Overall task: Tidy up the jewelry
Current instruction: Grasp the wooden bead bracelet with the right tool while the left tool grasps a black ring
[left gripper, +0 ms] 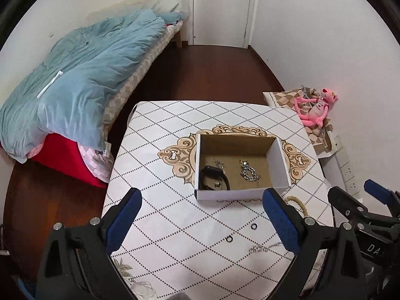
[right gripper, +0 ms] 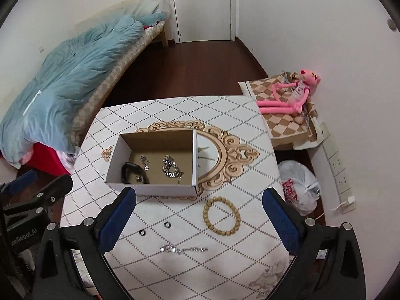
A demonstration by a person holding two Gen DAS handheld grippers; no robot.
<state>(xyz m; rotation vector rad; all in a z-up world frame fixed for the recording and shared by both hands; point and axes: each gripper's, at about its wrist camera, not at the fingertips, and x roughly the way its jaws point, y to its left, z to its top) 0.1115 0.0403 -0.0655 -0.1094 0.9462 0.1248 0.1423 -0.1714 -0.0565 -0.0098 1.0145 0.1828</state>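
An open cardboard box (left gripper: 278,160) (right gripper: 152,190) stands mid-table. Inside lie a black band (left gripper: 215,176) (right gripper: 130,171), a silver chain (left gripper: 248,172) (right gripper: 171,168) and small silver pieces (right gripper: 144,160). On the table near me lie a wooden bead bracelet (right gripper: 222,217) (left gripper: 298,203), two small black rings (right gripper: 167,224) (right gripper: 143,233) (left gripper: 254,226) (left gripper: 229,238) and a thin silver chain (right gripper: 183,249) (left gripper: 265,247). My left gripper (left gripper: 200,222) is open and empty, above the table's near part. My right gripper (right gripper: 198,222) is open and empty, above the loose pieces.
The table (left gripper: 162,137) has a white patterned cloth. A bed with a blue quilt (left gripper: 82,75) lies left. A pink plush toy (right gripper: 290,95) sits on a checked cushion at right, a plastic bag (right gripper: 300,187) on the floor, a door (left gripper: 220,7) behind.
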